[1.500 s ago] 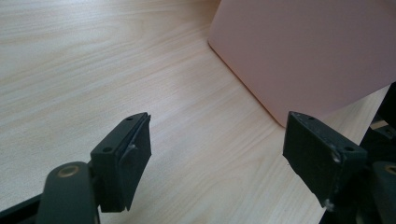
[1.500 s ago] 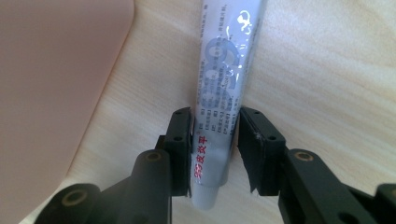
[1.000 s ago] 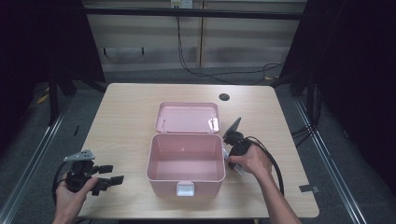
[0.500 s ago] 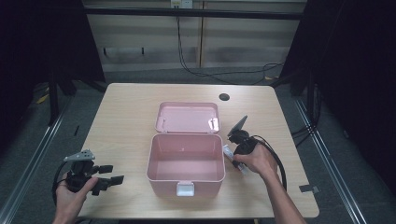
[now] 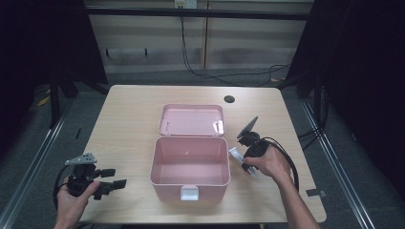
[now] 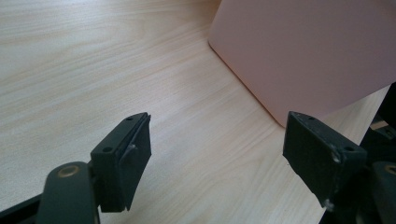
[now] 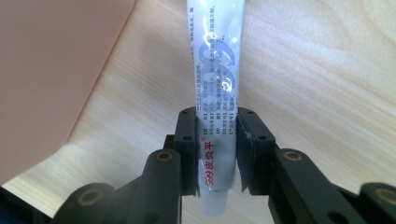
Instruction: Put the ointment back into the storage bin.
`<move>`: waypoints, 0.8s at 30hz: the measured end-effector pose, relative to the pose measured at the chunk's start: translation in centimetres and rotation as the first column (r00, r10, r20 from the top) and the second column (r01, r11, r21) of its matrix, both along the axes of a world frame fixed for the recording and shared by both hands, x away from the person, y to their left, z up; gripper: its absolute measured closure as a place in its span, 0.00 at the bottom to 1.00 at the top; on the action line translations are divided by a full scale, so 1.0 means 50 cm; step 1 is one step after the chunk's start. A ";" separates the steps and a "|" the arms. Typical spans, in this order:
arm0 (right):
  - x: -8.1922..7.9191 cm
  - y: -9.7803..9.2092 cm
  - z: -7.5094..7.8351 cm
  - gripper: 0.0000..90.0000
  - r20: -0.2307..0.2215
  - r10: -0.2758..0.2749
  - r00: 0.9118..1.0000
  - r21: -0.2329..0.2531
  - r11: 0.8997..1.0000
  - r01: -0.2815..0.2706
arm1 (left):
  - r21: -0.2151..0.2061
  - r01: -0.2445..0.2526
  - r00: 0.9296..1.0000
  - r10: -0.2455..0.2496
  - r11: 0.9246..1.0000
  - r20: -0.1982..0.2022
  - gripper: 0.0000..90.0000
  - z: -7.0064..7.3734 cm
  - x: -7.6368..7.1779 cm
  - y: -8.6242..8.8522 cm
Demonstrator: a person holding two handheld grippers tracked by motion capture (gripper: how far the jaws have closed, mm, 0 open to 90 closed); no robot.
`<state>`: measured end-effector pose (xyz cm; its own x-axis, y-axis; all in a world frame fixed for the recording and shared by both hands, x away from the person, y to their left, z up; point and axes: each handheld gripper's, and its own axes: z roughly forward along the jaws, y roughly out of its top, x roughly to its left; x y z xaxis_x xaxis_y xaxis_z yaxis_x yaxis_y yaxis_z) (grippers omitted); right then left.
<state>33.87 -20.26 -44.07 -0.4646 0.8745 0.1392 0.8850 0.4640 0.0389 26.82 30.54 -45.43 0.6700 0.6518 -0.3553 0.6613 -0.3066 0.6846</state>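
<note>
My right gripper (image 7: pixel 217 149) clamps a white tube (image 7: pixel 215 84) between its jaws, just right of the open pink box (image 5: pixel 189 162) on the wooden table (image 5: pixel 129 119). The tube carries red "999" and Chinese characters, a blue-grey "999" logo and fine print too small to read. My left gripper (image 6: pixel 217 154) hovers with jaws wide apart, holding nothing, left of the box.

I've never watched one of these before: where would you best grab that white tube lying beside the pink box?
Probably across its narrow width near the cap end, coming in along its length. The tube lies flat on the table beside the pink box, long and slim, so two jaws span it easily. The right gripper holds it just that way, both jaws pressed to its sides.
</note>
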 end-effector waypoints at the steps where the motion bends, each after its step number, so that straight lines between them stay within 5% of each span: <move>1: -0.001 -0.001 0.000 0.80 -0.002 0.002 1.000 0.002 1.000 -0.002 | 0.001 0.001 1.000 -0.001 1.000 0.000 0.26 0.000 0.000 0.000; 24: -0.022 -0.048 0.042 0.80 -0.022 -0.005 1.000 0.002 1.000 0.005 | -0.001 0.000 1.000 0.000 1.000 -0.002 0.26 0.000 0.000 0.000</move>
